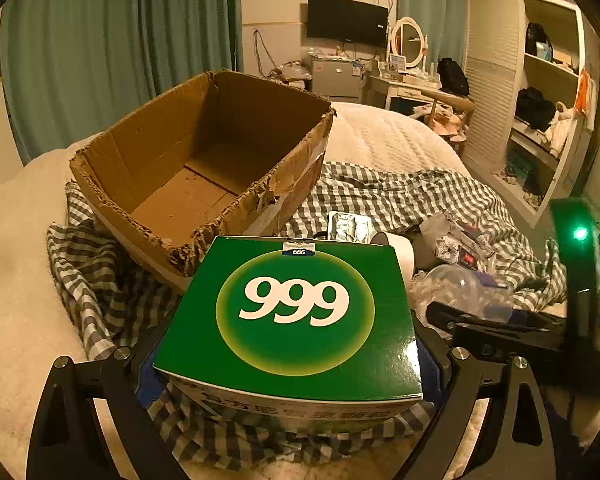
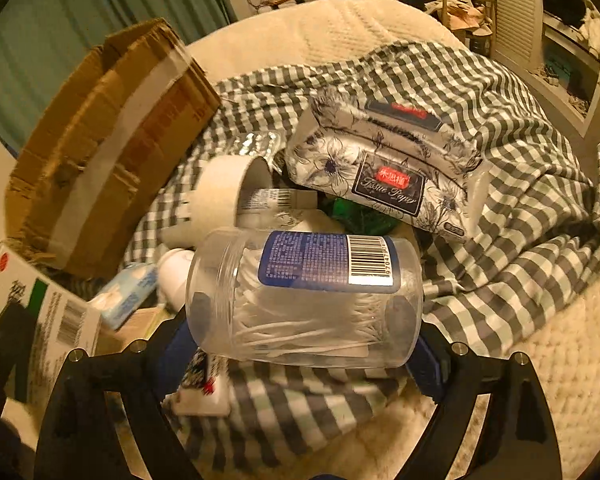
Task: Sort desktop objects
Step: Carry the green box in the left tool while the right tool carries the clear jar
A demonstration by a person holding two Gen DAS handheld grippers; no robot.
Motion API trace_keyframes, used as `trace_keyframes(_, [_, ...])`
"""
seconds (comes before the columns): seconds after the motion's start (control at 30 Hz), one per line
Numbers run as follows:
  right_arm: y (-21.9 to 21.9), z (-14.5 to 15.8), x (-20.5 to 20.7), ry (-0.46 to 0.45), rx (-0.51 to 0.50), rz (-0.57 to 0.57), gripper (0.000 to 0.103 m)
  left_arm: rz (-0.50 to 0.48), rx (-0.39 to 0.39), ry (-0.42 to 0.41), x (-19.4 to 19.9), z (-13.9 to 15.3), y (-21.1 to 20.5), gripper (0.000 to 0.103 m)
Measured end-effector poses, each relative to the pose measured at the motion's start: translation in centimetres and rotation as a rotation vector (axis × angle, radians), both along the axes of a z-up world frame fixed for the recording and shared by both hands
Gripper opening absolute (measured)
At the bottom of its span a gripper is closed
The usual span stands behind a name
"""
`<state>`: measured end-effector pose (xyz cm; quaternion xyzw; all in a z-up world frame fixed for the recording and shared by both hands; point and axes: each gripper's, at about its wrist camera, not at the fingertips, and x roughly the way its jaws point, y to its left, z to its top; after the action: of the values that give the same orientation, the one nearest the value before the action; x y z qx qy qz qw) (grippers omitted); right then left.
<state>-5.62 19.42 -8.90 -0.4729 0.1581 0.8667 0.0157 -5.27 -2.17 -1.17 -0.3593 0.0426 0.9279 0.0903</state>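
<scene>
left hand-held gripper (image 1: 292,364) level, clamping green box (image 1: 296,316) | right hand-held gripper (image 2: 304,344) clamping jar (image 2: 304,296)

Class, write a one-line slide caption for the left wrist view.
Left gripper holds a green 999 box before an open carton on a checked cloth.

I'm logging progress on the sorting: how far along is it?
Nothing looks sorted yet: the cardboard box is empty. In hand: the left gripper holds the green 999 box, the right gripper a clear cotton-swab jar. Left on the checkered cloth: tissue pack, tape roll, blister pack.
</scene>
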Motion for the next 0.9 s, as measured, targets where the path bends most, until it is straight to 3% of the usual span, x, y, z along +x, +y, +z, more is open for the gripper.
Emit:
trace_keyframes(0.1, [-0.3, 1.6, 0.8, 0.022, 0.010, 0.015, 0.089, 0.033, -0.023, 0.040, 0.6, 1.3, -0.3, 0.097])
trace_keyframes(0.4, [-3.2, 9.7, 2.9, 0.150, 0.049, 0.127, 0.089, 0.076, 0.044, 0.141, 1.0, 8.0, -2.8, 0.097])
trace_keyframes(0.57, [-5.1, 14.3, 3.1, 0.223, 0.094, 0.194, 0.089, 0.121, 0.045, 0.137, -0.2, 10.5, -4.5, 0.097])
trace_keyframes(0.8, [-7.4, 18.1, 2.7, 0.270, 0.182, 0.260, 0.089, 0.146, 0.037, 0.150, -2.1, 12.7, -6.6, 0.097])
trace_keyframes(0.9, [-8.4, 19.5, 2.0, 0.281, 0.209, 0.291, 0.089, 0.155, 0.073, 0.091, -3.9, 13.0, -7.9, 0.097])
